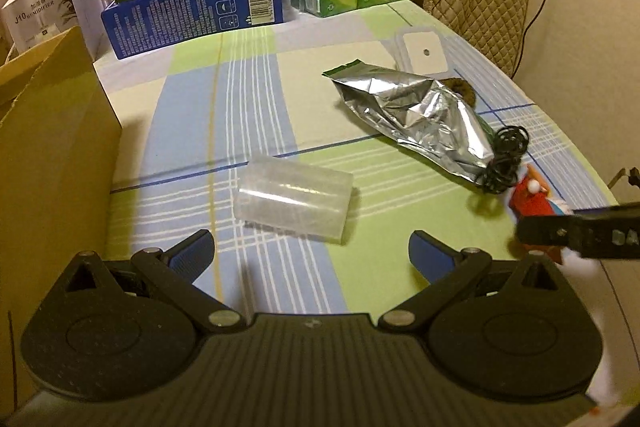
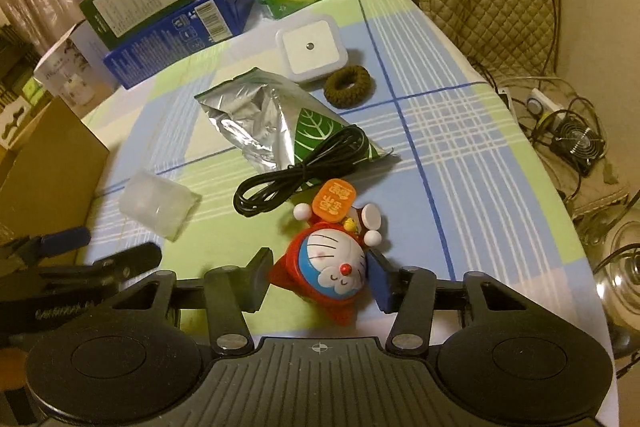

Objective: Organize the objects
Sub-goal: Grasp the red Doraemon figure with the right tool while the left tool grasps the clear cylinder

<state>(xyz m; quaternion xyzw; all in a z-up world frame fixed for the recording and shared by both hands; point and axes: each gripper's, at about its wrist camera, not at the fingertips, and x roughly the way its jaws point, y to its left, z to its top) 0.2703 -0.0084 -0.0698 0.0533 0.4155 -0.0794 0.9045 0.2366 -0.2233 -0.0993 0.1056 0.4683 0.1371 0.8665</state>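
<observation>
Right between the two pads of the right gripper (image 2: 318, 277) sits the cat toy (image 2: 334, 267), lying on its back on the checked tablecloth (image 2: 460, 147). The pads are on both sides of the toy, very close, but I cannot tell if they squeeze it yet. My guess is the step now is to grab the toy. To do it well, close the pads slowly on the round blue head, not on the small white hands or the orange tag (image 2: 334, 203), so it does not slip or tip.

Just behind the toy lies the black cable (image 2: 296, 171), partly on the silver bag (image 2: 260, 119). Lift the toy straight up so it does not drag the cable along.

Left of the toy, the left gripper (image 1: 311, 253) is wide open and holds nothing. It points at the clear plastic tub (image 1: 294, 205), just in front of it. Farther left of the toy stands the cardboard box (image 1: 52, 147), maybe the place for things.
</observation>
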